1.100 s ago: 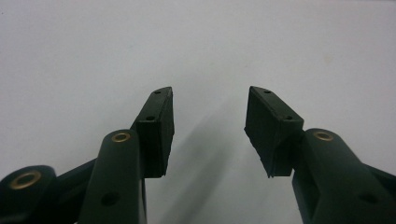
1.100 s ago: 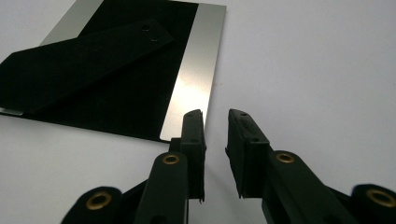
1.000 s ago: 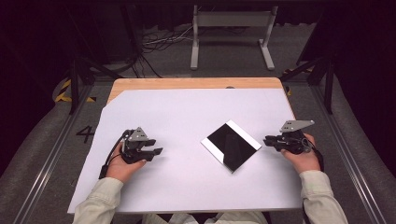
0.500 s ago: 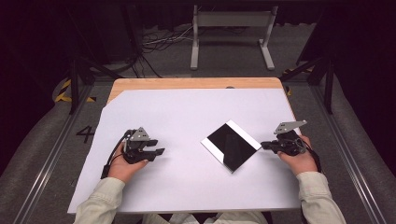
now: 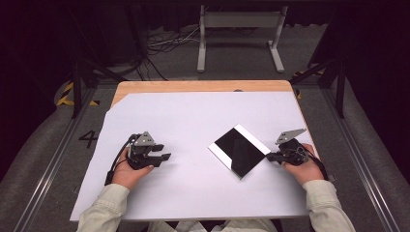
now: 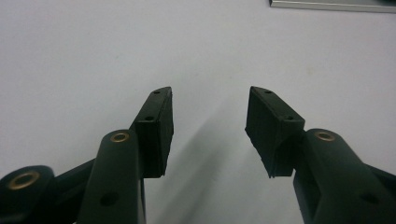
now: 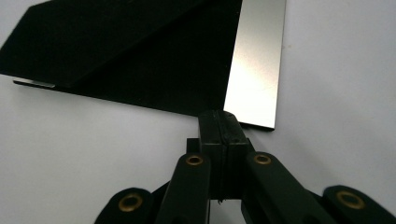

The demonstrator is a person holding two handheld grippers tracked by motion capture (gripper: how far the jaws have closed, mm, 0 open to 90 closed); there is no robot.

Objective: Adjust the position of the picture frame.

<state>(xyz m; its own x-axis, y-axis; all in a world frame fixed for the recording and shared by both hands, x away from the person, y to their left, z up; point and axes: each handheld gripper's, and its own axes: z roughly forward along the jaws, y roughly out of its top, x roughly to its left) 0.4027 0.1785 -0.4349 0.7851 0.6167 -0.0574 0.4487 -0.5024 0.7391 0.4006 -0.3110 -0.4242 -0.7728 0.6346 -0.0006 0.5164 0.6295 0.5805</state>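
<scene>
A: Left gripper (image 5: 162,152) parked at desk's left-front area, jaws spread, nothing between them, pads (image 6: 159,128) bare over white sheet (image 5: 193,121).

B: And the middle?

A: Black tablet (image 5: 239,151) flat on sheet, right of centre, turned diamond-wise. Silver band (image 7: 257,70) along one side, seen close in right gripper view.

B: Right side?

A: Right gripper (image 5: 269,156) near desk's right edge, jaws just closed and now pressed together, nothing pinched. Tips at tablet's near right corner, touching or just short; cannot tell which.

B: So a push or pry at the corner, not a grasp?

A: Likely. Closed tips make a decent pusher.

B: Advice for doing it well?

A: Keep tips low, flush on sheet, square to tablet edge. Push slow along sheet, no downward jab; screen side up, scratch risk. If lifting wanted, wedge under corner first, then reopen and pinch on silver band, not glass.

B: Left one?

A: Bring across as backstop on far-left corner; otherwise tablet probably slides or spins on paper.
</scene>
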